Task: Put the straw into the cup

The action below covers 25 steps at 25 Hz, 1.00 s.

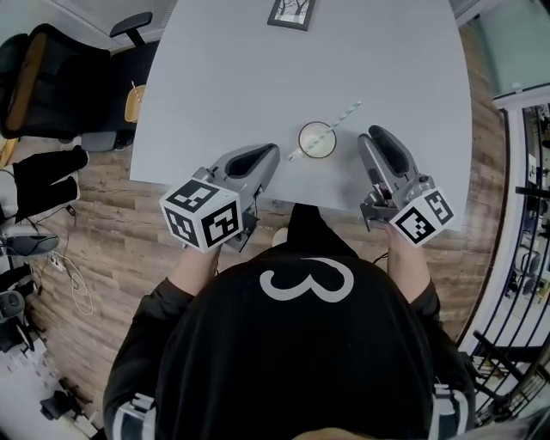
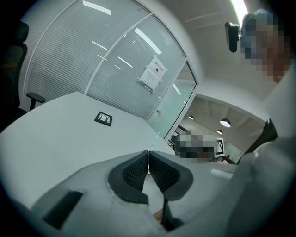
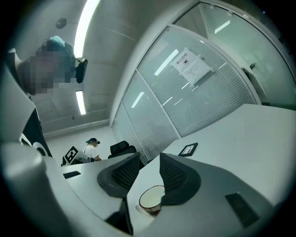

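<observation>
Left gripper [image 1: 270, 155]: jaws together, tips meeting, nothing between them. It sits over the near edge of the grey table [image 1: 215, 77], left of the cup [image 1: 317, 139] and apart from it.

Right gripper [image 1: 372, 137]: jaws apart, pads on nothing. It's just right of the cup, not touching. In my right gripper view the cup [image 3: 151, 199] shows low in the gap between the jaws, clear of both pads.

The cup stands upright near the table's near edge, between the two grippers.

The striped straw [image 1: 346, 114] is in the cup on a slant. Its top end leans out past the far-right rim and its low end shows at the cup's near-left side. My left gripper view catches only its thin tip [image 2: 157, 137] above the closed jaws.

A small black-framed card [image 1: 290, 13] lies flat at the far edge of the table, well apart from the cup. A black office chair [image 1: 51, 77] stands off the table's left side.
</observation>
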Each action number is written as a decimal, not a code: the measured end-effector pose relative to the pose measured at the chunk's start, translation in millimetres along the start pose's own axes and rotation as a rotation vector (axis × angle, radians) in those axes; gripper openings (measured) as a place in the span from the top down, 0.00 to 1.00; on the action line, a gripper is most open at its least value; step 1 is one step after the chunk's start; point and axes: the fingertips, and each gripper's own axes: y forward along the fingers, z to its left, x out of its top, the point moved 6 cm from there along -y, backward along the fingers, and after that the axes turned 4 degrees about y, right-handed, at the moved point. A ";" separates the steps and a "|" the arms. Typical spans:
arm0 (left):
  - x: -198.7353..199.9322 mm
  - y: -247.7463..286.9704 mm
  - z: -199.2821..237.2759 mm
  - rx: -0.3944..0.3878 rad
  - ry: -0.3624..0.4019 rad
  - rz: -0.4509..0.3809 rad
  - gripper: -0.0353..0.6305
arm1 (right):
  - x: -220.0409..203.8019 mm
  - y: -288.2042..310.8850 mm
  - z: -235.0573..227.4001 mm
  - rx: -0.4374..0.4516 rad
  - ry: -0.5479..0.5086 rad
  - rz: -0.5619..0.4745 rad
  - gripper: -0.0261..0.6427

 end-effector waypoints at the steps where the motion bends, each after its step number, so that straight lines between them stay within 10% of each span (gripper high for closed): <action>1: 2.1 -2.9 -5.0 -0.009 0.004 -0.007 0.92 | 1.9 -3.5 6.2 0.001 -0.008 0.003 0.76; 25: 34.2 -115.6 -94.1 -0.163 0.223 -0.199 0.92 | 7.2 -44.3 166.5 0.157 -0.143 0.012 0.94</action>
